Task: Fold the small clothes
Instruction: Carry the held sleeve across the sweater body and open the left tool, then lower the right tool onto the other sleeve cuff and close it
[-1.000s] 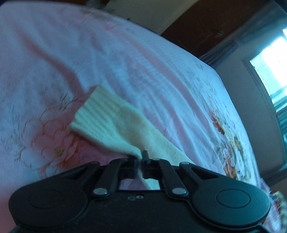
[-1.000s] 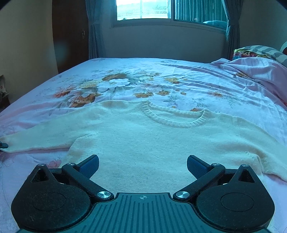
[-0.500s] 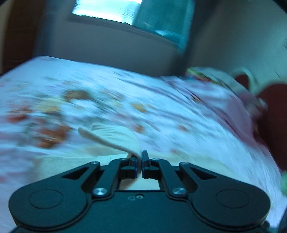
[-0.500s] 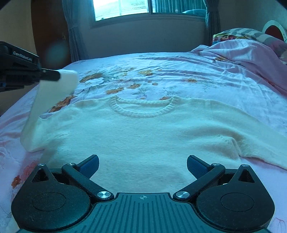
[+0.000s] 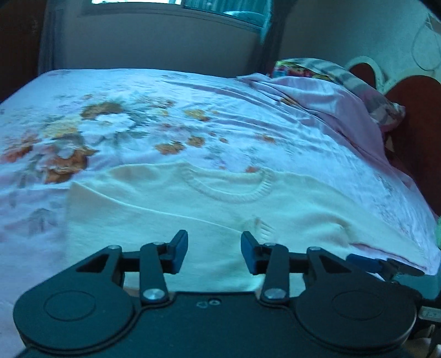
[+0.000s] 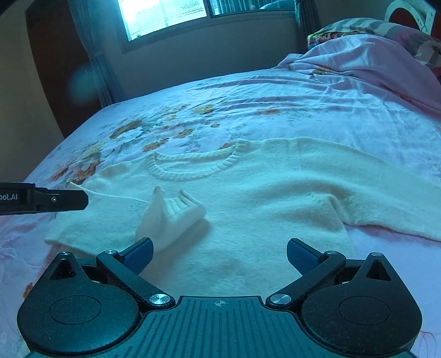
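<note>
A cream knit sweater lies flat on the floral bedsheet, neckline away from me; it also shows in the left wrist view. Its left sleeve is folded over the chest, ribbed cuff up. The other sleeve stretches out to the right. My left gripper is open and empty just above the sweater's body; it also shows at the left edge of the right wrist view. My right gripper is open and empty over the sweater's lower part.
A crumpled pink blanket and a striped pillow lie at the bed's right end. A window with curtains is on the far wall. A dark headboard stands at the right.
My left gripper carried the left sleeve up and across onto the sweater's chest, then opened and let it go. My right gripper stayed open, shifting slightly over the sweater.
</note>
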`<state>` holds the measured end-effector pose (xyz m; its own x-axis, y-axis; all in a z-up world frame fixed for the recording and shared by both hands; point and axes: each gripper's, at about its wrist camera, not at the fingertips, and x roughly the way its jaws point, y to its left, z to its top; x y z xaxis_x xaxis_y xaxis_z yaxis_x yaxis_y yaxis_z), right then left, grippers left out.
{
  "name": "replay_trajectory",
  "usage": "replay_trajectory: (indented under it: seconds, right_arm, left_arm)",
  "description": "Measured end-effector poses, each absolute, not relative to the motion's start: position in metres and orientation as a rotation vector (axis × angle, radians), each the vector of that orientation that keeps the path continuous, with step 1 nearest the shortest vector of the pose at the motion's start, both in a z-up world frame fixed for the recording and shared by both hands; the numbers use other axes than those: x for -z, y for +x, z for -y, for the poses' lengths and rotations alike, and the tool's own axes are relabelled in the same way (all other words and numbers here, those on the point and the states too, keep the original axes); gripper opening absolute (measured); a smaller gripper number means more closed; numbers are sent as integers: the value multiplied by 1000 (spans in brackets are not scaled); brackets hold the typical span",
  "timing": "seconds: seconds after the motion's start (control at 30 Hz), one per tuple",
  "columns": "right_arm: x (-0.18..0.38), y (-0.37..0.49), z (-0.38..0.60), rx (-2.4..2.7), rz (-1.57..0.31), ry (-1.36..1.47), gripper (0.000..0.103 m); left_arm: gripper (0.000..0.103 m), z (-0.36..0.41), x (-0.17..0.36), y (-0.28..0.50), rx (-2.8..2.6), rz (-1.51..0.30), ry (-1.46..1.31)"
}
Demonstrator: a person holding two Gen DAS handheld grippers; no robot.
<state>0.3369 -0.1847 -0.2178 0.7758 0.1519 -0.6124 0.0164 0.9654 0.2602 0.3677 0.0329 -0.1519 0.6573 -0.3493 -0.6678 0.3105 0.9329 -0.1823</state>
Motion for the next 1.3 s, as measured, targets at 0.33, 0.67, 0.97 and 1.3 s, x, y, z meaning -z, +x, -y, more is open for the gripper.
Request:
replay_trajectory:
  seconds: [0.33,0.67,0.97,1.3]
  right_arm:
    - [230,408,115,-133,-763,169,61]
    - [227,355,189,-12,-752,278,7]
    - [240,325,239,-44,-796,475,32]
    - [248,391,213,-63,-781,413,38]
  left_arm:
    - [40,-85,183,386,139,-805,-85]
    - [41,-64,197,380,200,-808,-87]
    - [41,-52,207,375,192,-834,-62]
    - [43,-66,204,378,148,-826,-62]
